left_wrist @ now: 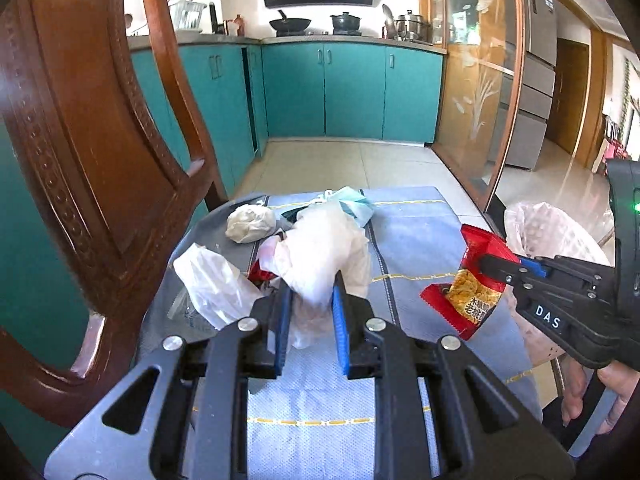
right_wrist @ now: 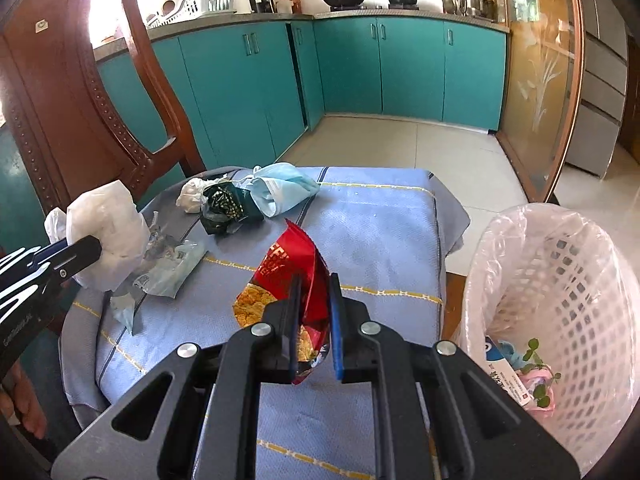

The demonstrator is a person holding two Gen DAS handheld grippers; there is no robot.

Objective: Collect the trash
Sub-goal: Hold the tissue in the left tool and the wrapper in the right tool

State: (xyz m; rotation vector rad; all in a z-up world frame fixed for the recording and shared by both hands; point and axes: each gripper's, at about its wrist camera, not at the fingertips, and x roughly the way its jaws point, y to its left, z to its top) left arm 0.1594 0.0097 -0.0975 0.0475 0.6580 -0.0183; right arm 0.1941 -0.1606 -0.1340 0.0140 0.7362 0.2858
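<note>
While the right gripper [right_wrist: 314,312] is clamped on the red snack wrapper [right_wrist: 288,276] left of the lined basket [right_wrist: 560,280], the left gripper [left_wrist: 308,316] pinches a white plastic bag [left_wrist: 324,252] farther left. Released before the rim, the light wrapper could land on the table [right_wrist: 380,220].

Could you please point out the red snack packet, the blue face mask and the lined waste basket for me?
red snack packet [right_wrist: 294,256], right wrist view, on its upper red panel.
blue face mask [right_wrist: 280,190], right wrist view, on its pleated middle.
lined waste basket [right_wrist: 576,280], right wrist view, on its inner lattice wall.
</note>
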